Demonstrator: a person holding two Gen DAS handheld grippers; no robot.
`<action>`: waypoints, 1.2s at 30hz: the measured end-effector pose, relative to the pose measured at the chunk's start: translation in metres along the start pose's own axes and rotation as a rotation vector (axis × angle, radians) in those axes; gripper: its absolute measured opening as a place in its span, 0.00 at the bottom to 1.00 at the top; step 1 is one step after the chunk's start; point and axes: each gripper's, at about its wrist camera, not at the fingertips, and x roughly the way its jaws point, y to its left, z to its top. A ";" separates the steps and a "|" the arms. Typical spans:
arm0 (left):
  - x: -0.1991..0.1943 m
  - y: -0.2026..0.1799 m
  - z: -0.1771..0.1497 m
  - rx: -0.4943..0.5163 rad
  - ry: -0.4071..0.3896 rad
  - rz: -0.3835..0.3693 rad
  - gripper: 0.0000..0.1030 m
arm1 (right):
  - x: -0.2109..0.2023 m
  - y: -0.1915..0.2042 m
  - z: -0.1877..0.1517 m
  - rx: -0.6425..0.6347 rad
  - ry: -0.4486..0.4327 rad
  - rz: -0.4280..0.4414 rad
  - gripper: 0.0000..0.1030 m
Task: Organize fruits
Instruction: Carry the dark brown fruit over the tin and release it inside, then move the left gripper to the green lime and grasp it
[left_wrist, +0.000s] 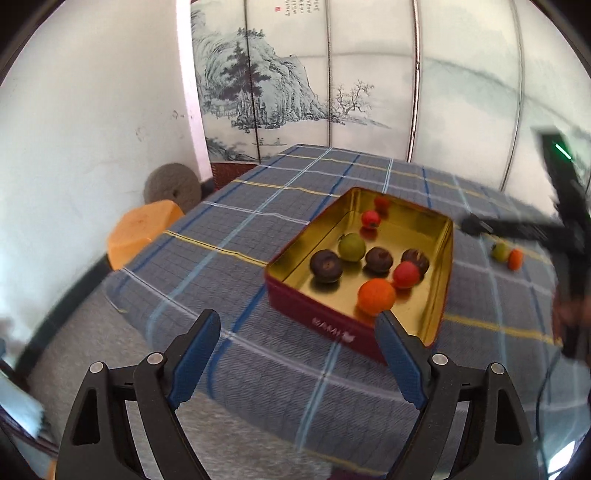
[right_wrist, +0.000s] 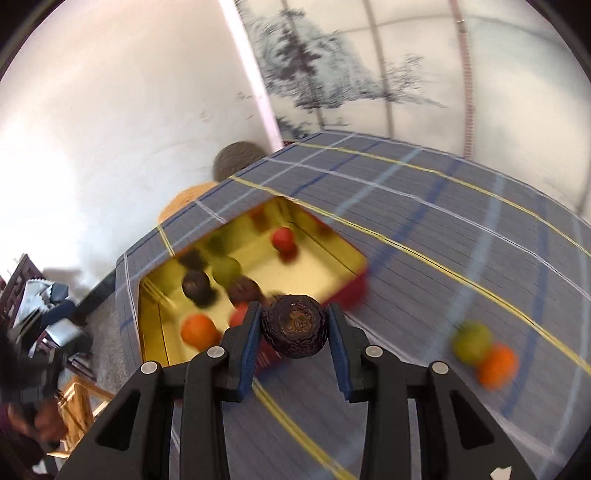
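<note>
A red tin with a gold inside (left_wrist: 317, 321) stands on the checked tablecloth and holds several small fruits: dark brown, green, red and orange (left_wrist: 376, 295). My left gripper (left_wrist: 297, 325) is open and empty, just in front of the tin's near wall. My right gripper (right_wrist: 293, 325) is shut on a dark brown fruit (right_wrist: 295, 330) and holds it above the tin's near corner (right_wrist: 351, 291). A green fruit (right_wrist: 472, 341) and an orange fruit (right_wrist: 498, 365) lie loose on the cloth to the right; they also show in the left wrist view (left_wrist: 499, 252).
The table (left_wrist: 258, 192) has a blue-grey checked cloth. An orange stool (left_wrist: 140, 230) and a round grey cushion (left_wrist: 171, 184) stand at its left by the white wall. A painted folding screen (left_wrist: 295, 81) stands behind. The right gripper's dark body (left_wrist: 565, 229) shows blurred at right.
</note>
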 end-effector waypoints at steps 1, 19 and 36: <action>-0.001 -0.001 -0.002 0.010 0.005 0.009 0.83 | 0.012 0.004 0.007 0.002 0.014 0.006 0.32; -0.013 -0.017 -0.011 0.086 0.010 -0.094 0.83 | -0.076 -0.038 -0.062 0.106 -0.191 -0.217 0.94; 0.000 -0.165 0.066 0.395 0.078 -0.597 0.83 | -0.153 -0.171 -0.173 0.269 -0.033 -0.613 1.00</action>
